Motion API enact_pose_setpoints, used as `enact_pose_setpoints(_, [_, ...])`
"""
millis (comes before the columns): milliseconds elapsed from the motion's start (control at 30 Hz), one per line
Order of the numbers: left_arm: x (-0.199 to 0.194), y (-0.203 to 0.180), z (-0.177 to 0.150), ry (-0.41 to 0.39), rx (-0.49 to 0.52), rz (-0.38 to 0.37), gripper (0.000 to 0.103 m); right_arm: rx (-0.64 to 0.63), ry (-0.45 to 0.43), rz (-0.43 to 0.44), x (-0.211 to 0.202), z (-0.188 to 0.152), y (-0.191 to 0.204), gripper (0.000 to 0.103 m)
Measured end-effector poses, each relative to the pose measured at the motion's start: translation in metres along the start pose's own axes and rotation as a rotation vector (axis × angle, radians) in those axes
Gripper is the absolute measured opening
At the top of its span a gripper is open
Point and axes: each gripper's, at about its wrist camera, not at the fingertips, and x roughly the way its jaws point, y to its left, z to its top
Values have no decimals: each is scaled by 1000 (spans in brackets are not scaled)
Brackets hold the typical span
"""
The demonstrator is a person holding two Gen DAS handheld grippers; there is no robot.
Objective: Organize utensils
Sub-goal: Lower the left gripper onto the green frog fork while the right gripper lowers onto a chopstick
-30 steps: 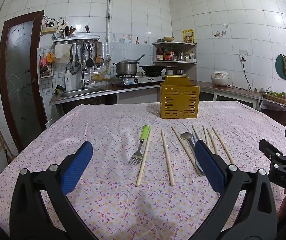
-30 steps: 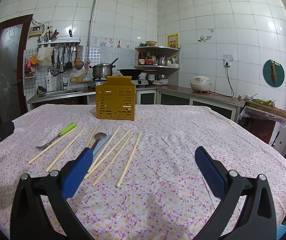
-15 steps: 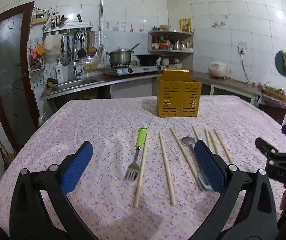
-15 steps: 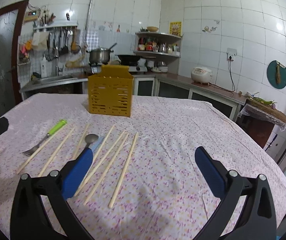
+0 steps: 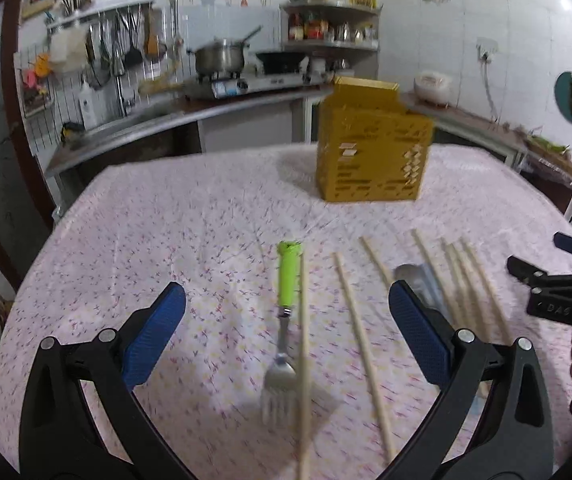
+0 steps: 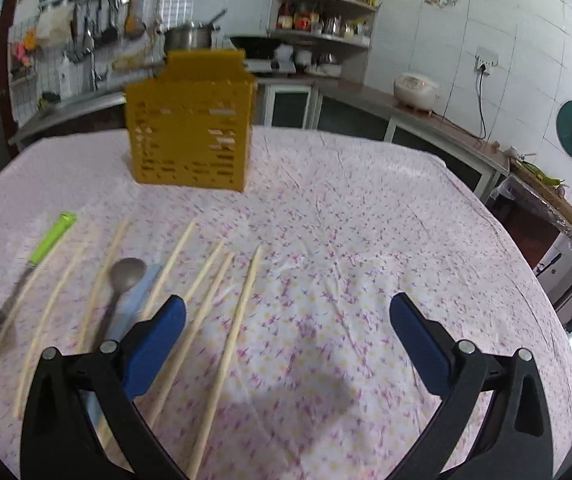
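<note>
A yellow slotted utensil holder [image 5: 373, 148] [image 6: 191, 128] stands at the back of the table. In front of it lie a green-handled fork [image 5: 286, 320] [image 6: 33, 264], a metal spoon [image 6: 119, 288] on a pale blue piece, and several wooden chopsticks [image 5: 362, 344] [image 6: 229, 344]. My left gripper [image 5: 286, 336] hovers open above the fork and the chopstick beside it. My right gripper [image 6: 286, 340] is open above the tablecloth, its left finger over the chopsticks; it also shows at the right edge of the left wrist view [image 5: 558, 292].
The table carries a pink flowered cloth [image 6: 346, 220]. Behind it run a kitchen counter with a sink, a stove with a pot [image 5: 219, 56], shelves and a rice cooker [image 6: 416, 90]. A dark door stands at the left.
Both grippers have moved forward and dipped lower toward the table. The fork now lies between my left fingers, and the holder looks closer in both views. Nothing was picked up.
</note>
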Motion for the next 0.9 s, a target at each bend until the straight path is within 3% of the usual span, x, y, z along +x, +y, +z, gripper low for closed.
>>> enact_pose_setpoints(200, [45,21,9,106,-66,-7,98,39,100,11,37,8,-3,99])
enact_pose_setpoints(300, [60,20,9,124,-42,14,98,61,131,23,49,10,-2,99])
enact_pose_setpoints(500, [78,24,13,144,-7,49,98,21,165,-40,63,15,9,99])
enact_pose_setpoints(600, [84,29,14,168,-32,29,91,-14,168,-59,64,17,16,99])
enact_pose_setpoints(700, [89,27,15,184,-12,30,85,-15,186,-38,66,20,21,89])
enact_pose_setpoints(767, [93,25,16,204,6,29,73,0,219,-8,69,22,20,70])
enact_pose_setpoints(800, [96,24,17,221,7,17,65,10,236,10,70,22,19,67])
enact_pose_setpoints(900, [101,21,21,257,5,-21,55,21,279,50,76,24,16,59])
